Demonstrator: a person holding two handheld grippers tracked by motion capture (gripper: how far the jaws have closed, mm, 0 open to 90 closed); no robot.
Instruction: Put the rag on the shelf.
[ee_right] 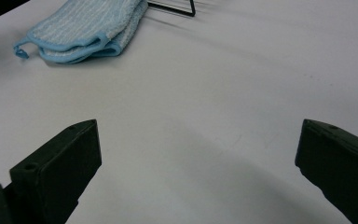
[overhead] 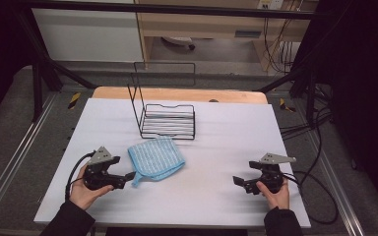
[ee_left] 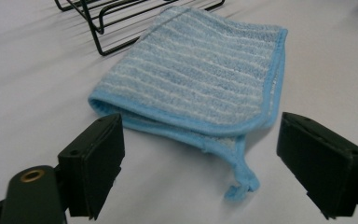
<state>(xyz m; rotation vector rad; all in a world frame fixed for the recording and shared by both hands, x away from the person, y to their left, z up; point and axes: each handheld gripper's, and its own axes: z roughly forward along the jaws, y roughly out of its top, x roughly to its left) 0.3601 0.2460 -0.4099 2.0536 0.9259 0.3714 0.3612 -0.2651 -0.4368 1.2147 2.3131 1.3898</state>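
Note:
A folded light-blue striped cloth (overhead: 155,158) lies flat on the white table (overhead: 211,142), just in front of a black wire rack (overhead: 168,120). My left gripper (overhead: 126,179) rests low at the cloth's near left corner, jaws open. In the left gripper view the cloth (ee_left: 196,79) lies just ahead of the open jaws of the left gripper (ee_left: 203,125), and its frayed corner loop (ee_left: 241,185) reaches between them without touching either. My right gripper (overhead: 238,182) stands open over bare table at the right. In the right gripper view nothing lies between the jaws of the right gripper (ee_right: 199,128), and the cloth (ee_right: 84,28) is far off at upper left.
The wire rack has a tall back frame (overhead: 163,73) and stands at the table's far middle; its edge shows as rack wires (ee_left: 107,23) and a rack corner (ee_right: 177,7). A wooden strip (overhead: 177,94) runs along the table's far edge. Cables (overhead: 320,196) trail off the right side.

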